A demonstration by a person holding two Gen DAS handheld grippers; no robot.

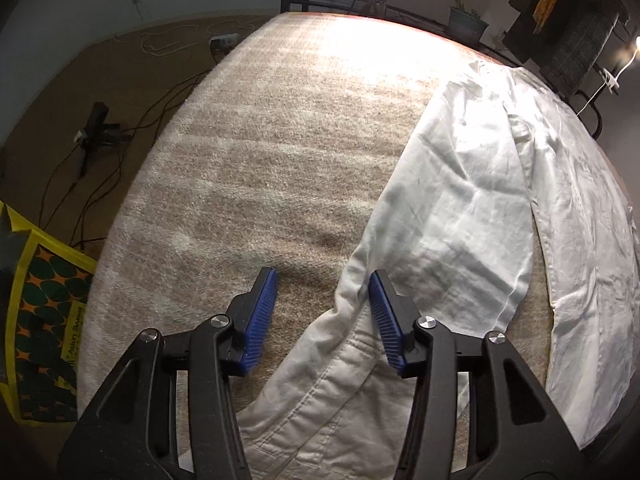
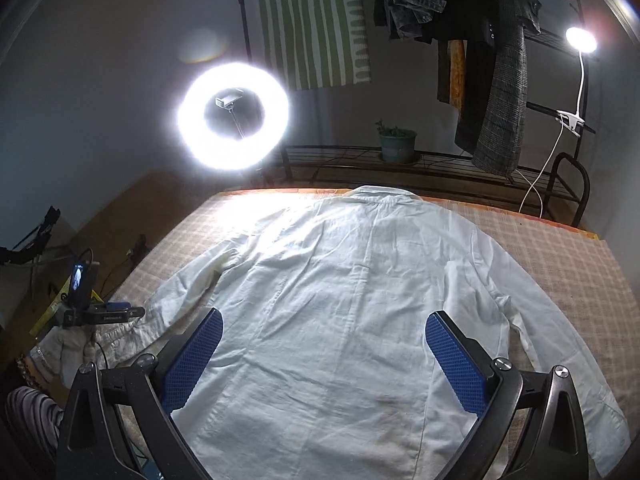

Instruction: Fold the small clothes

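Observation:
A white long-sleeved shirt lies flat, back side up, on a beige checked blanket, collar at the far edge. In the left wrist view its left sleeve runs toward me and the cuff lies between my fingers. My left gripper is open, low over the cuff end; it also shows in the right wrist view at the sleeve's end. My right gripper is open and empty above the shirt's lower back.
A bright ring light stands behind the bed's far edge. A rack with a potted plant and hanging clothes lines the back. A clip lamp is at right. Cables and a yellow patterned bag lie on the floor left.

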